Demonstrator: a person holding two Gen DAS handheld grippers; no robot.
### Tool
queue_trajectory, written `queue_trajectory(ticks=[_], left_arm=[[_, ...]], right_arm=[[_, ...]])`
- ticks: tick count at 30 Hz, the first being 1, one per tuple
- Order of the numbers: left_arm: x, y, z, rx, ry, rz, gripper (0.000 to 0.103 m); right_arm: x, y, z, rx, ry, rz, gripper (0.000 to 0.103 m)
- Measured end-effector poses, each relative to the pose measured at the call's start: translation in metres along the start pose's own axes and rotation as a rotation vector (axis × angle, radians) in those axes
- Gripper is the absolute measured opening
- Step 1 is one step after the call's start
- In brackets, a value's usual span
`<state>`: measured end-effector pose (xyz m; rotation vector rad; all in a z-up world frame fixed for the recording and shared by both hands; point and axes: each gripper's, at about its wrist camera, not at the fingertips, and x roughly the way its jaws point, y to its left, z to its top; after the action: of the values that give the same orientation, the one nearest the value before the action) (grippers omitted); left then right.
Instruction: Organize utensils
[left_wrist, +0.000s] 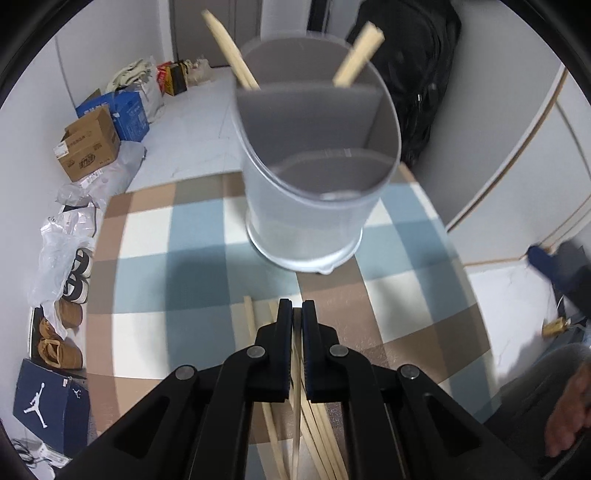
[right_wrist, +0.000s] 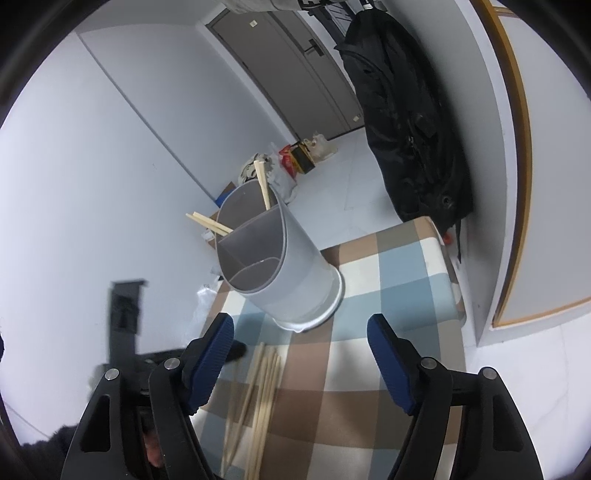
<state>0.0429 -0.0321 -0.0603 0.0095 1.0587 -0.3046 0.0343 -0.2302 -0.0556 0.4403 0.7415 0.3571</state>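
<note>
The grey plastic divided utensil holder (left_wrist: 314, 162) stands on the checked blue, brown and white tablecloth (left_wrist: 147, 236) and already carries pale wooden chopsticks (left_wrist: 231, 51) in its far compartment, leaning out at ten and one o'clock. Its nearer compartments look empty, and a loose bundle of the same wooden chopsticks (right_wrist: 258, 387) lies on the cloth at six o'clock from the holder, so most of the sorting is left.

The left gripper (left_wrist: 296, 314) points steeply down over that bundle, its jaws closed on a single thin chopstick (left_wrist: 295, 424) (as best the blur allows). The right gripper (right_wrist: 301, 343) hovers nearby, tilted less steeply, jaws apart and gripping nothing.
</note>
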Motion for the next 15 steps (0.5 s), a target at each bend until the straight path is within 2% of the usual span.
queue_trajectory(ticks=[7,10,13,15], left_arm=[[-0.024,0.03,0.01,-0.074,-0.098,-0.044,0.001],[-0.024,0.064,0.019,-0.138,-0.147,-0.087,0.001],[-0.032,0.082,0.018,-0.184,-0.208,-0.114,0.001],[-0.032,0.094,0.016,-0.22,-0.232,-0.138,0.001]], right_arm=[[0.008,0.008,-0.005,-0.044,0.029,0.0,0.064],[0.015,0.015,-0.008,-0.066,0.057,0.002,0.056],[0.026,0.025,-0.012,-0.092,0.101,0.021,0.05],[0.036,0.035,-0.016,-0.119,0.14,0.036,0.043]])
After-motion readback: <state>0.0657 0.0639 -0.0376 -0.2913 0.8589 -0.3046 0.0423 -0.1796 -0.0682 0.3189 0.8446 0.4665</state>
